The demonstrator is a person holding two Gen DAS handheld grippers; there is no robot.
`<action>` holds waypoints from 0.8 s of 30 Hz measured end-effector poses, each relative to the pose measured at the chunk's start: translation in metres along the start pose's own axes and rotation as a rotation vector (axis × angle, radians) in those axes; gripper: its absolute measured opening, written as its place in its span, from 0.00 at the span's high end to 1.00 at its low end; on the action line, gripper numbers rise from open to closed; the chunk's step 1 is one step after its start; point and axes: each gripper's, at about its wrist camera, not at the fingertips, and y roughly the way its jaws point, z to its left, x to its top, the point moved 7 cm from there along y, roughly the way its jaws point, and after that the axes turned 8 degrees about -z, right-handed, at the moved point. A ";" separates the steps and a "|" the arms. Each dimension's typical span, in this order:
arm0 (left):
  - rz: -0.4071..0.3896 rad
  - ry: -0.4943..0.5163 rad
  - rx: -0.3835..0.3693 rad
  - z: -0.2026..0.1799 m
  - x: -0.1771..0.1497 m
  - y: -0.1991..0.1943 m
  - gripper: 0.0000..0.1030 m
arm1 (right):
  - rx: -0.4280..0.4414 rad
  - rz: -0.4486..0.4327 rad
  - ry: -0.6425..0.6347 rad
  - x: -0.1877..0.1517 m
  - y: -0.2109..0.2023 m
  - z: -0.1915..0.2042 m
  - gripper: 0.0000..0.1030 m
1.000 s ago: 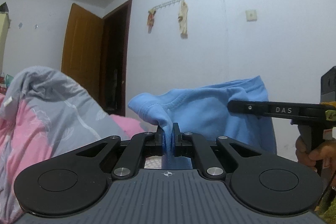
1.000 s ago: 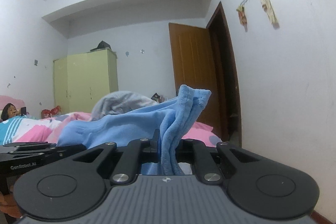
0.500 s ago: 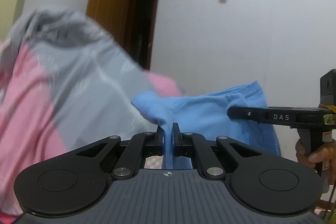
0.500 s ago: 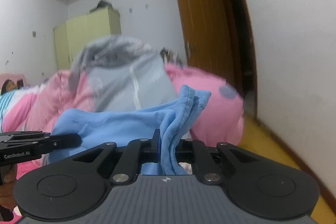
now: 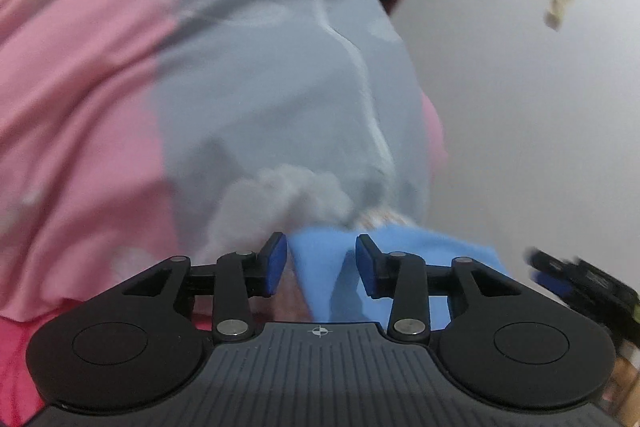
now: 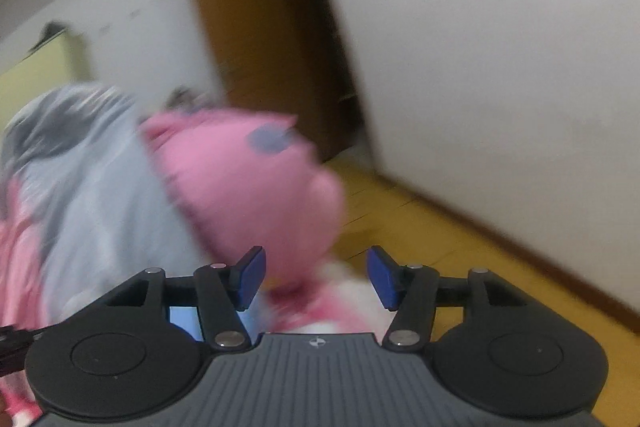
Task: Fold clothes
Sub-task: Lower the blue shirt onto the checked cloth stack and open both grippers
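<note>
Quilt [image 5: 248, 99], pink and grey, heaped on the bed. Brown door [image 6: 256, 39] standing open beside white wall [image 6: 500, 47]; yellow floor [image 6: 432, 231]. Pale green wardrobe [image 6: 36, 75] at left, blurred.

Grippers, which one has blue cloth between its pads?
The left gripper: blue cloth sits between its opening jaws. The right gripper frames only pink bedding.

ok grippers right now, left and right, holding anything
left gripper: jaws opening, blue garment between them, not pinched
right gripper: jaws opening, holding nothing

Plain sky-blue cloth garment [image 5: 320, 267], pink-and-grey quilt [image 5: 240, 87] with pale leaf print, yellow-brown wooden floor [image 6: 420, 227]
</note>
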 end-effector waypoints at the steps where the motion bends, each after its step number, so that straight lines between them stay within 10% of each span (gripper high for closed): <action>1: -0.018 0.008 0.011 0.002 0.003 -0.005 0.63 | 0.034 -0.023 -0.003 0.004 -0.010 0.002 0.50; 9: -0.128 0.276 -0.061 -0.045 -0.001 -0.032 0.64 | 0.303 -0.009 -0.228 -0.001 -0.036 0.084 0.75; 16: 0.033 0.268 -0.033 -0.055 -0.029 0.011 0.63 | 0.130 0.224 -0.214 -0.044 0.041 0.085 0.77; 24: -0.005 0.205 -0.022 -0.038 -0.005 -0.027 0.63 | -0.055 0.069 0.029 -0.003 -0.017 -0.008 0.77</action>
